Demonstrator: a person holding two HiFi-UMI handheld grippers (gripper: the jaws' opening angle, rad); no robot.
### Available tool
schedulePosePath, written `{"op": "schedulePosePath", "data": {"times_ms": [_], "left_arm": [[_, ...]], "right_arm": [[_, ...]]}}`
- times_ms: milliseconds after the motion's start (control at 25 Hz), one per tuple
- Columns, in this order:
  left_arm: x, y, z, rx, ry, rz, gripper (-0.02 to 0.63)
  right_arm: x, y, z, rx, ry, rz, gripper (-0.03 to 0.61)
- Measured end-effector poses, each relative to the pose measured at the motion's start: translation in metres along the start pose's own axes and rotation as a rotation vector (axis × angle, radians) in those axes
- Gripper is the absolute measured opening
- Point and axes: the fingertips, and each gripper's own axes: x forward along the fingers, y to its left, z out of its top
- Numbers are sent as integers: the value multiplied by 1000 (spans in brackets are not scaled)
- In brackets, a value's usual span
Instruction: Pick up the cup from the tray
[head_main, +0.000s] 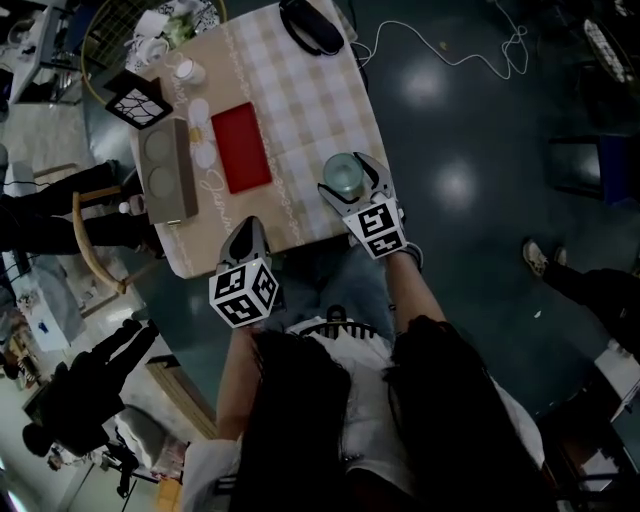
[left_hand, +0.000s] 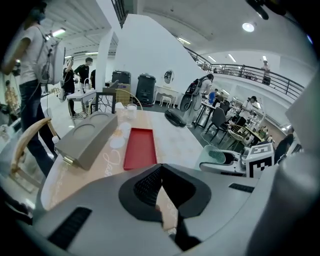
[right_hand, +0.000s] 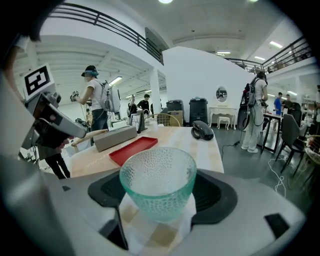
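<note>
Okay, my right tongs (right_hand: 160, 196) clamp the dimpled pale-green glass cup (right_hand: 157, 182), already off the flat red rectangular tray (head_main: 241, 147) to their left. My left tongs (left_hand: 161, 185) sit pinched together, empty. Pickup looks essentially done.

Both bare forearms reach forward and down from the person's body, the left arm (head_main: 233, 365) nearly straight ahead and the right arm (head_main: 418, 300) angled a little further out. The left gripper (head_main: 250, 228) points away at the near edge of the tabletop (head_main: 300, 100). Its jaws meet at the tips with nothing between them, and its marker cube (head_main: 243, 292) faces up. The right gripper (head_main: 350, 178) lies further forward and to the right, its marker cube (head_main: 376, 228) tilted. Its jaws sit on either side of the cup (right_hand: 157, 185), pressing against its walls.
</note>
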Motion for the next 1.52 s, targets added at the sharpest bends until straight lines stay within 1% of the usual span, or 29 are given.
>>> {"op": "schedulePosePath", "data": {"times_ms": [200, 360, 480, 600, 800, 1040, 1200, 1360, 1480, 1520], "left_arm": [[-4, 0, 2, -6, -12, 3, 8], [-8, 0, -3, -13, 3, 7, 8], [-9, -4, -4, 3, 2, -3, 8], [-10, -13, -5, 19, 1, -17, 8], [-11, -22, 1, 13, -30, -35, 8], [-21, -36, 23, 16, -97, -66, 8], [-25, -37, 30, -14, -123, -76, 8], [-30, -40, 35, -38, -141, -95, 8], [-33, -42, 36, -10, -158, -90, 8], [-33, -43, 35, 11, -160, -83, 8]], "right_arm": [[-4, 1, -8, -22, -13, 2, 393], [-6, -1, -10, -65, 1, -1, 393], [-5, 1, -4, -27, -16, 25, 393], [-9, -1, 1, 16, -36, 29, 394], [-22, 5, 29, 8, -92, 31, 394], [-43, 7, 65, -7, -137, 31, 394], [-58, 2, 81, 4, -169, 18, 393], [-71, 4, 90, -4, -172, 35, 393], [-79, 9, 91, -21, -164, 46, 385], [-81, 11, 91, -22, -166, 46, 351]]}}
